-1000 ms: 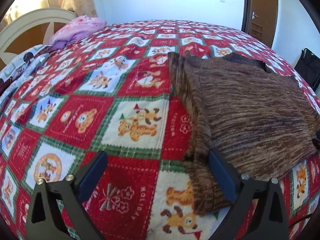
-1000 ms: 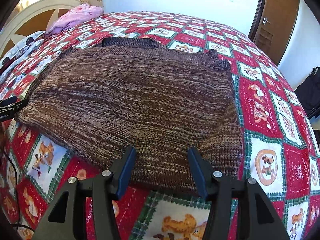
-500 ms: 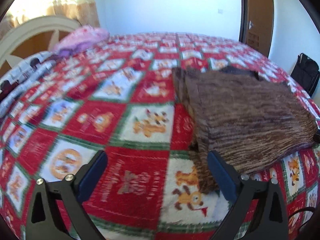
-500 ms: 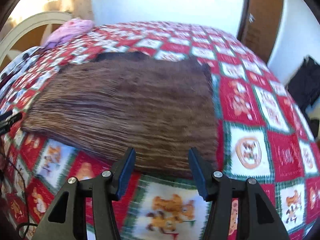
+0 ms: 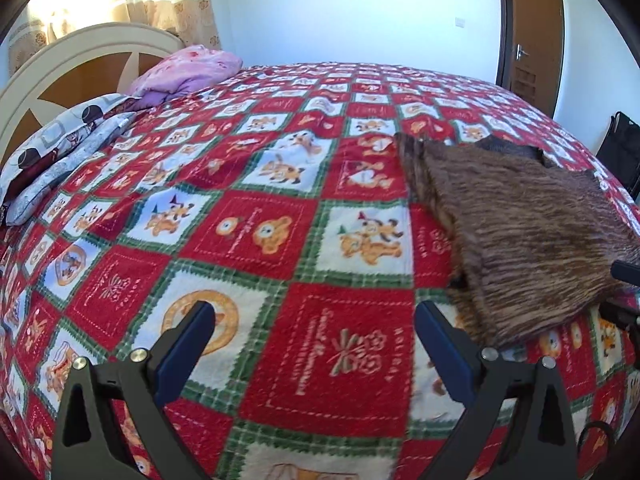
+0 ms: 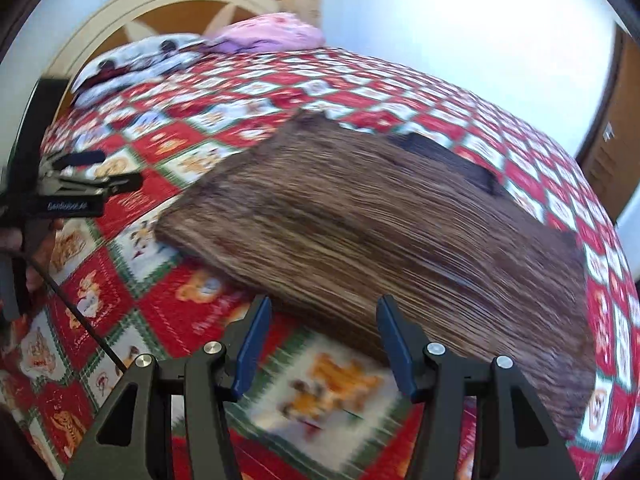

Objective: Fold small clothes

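A brown knitted sweater (image 6: 392, 232) lies spread flat on the bed; it also shows at the right of the left wrist view (image 5: 532, 236). My left gripper (image 5: 314, 340) is open and empty, above the red patterned blanket (image 5: 256, 240), to the left of the sweater's edge. My right gripper (image 6: 320, 338) is open and empty, just in front of the sweater's near hem. The left gripper also shows at the left edge of the right wrist view (image 6: 80, 184). The right wrist view is blurred by motion.
A pink bundle (image 5: 188, 72) and patterned pillows (image 5: 52, 152) lie by the white and wood headboard (image 5: 80, 64). A brown door (image 5: 532, 36) and a black bag (image 5: 620, 152) stand at the far right. A cable (image 6: 76, 316) hangs near the left gripper.
Both grippers have pulled back and up from the sweater and swung left. The left one now hovers over bare blanket. Both stay open and the sweater has not moved.
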`<action>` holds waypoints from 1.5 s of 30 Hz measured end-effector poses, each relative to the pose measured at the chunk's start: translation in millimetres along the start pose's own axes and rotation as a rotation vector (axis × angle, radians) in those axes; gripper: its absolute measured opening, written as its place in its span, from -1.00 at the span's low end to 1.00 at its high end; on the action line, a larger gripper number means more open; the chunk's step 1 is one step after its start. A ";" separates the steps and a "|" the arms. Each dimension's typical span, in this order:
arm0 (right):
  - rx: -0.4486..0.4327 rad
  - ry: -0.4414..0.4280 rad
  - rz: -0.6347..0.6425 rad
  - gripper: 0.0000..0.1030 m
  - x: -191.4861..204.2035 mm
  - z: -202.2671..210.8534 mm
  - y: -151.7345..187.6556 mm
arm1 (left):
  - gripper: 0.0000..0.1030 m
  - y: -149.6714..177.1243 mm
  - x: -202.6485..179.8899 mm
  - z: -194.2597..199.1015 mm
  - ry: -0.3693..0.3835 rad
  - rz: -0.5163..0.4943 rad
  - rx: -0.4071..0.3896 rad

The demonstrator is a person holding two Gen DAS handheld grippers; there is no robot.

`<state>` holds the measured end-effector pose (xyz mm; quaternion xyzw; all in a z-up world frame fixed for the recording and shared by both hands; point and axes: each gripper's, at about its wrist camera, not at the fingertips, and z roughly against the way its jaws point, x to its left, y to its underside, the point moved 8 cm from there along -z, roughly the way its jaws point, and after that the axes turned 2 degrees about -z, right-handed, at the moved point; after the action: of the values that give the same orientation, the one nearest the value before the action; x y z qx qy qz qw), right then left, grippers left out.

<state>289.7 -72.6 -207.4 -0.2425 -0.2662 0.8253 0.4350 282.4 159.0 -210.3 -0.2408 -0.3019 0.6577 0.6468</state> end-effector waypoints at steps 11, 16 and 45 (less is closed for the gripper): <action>-0.049 0.024 0.194 0.09 57.7 -13.2 -14.8 | 0.98 -8.7 27.5 2.4 -0.011 -0.043 -0.007; -0.065 0.015 0.229 0.09 75.2 -19.1 -20.6 | 0.98 -25.5 35.0 -1.8 0.066 -0.022 -0.033; -0.120 0.097 0.299 -0.24 106.5 -42.3 -35.4 | 0.98 -109.3 -75.5 -94.2 0.481 0.014 0.044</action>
<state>283.6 44.3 -233.6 -0.3443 -0.2548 0.8508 0.3046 429.7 89.7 -204.5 -0.3786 -0.1228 0.5924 0.7005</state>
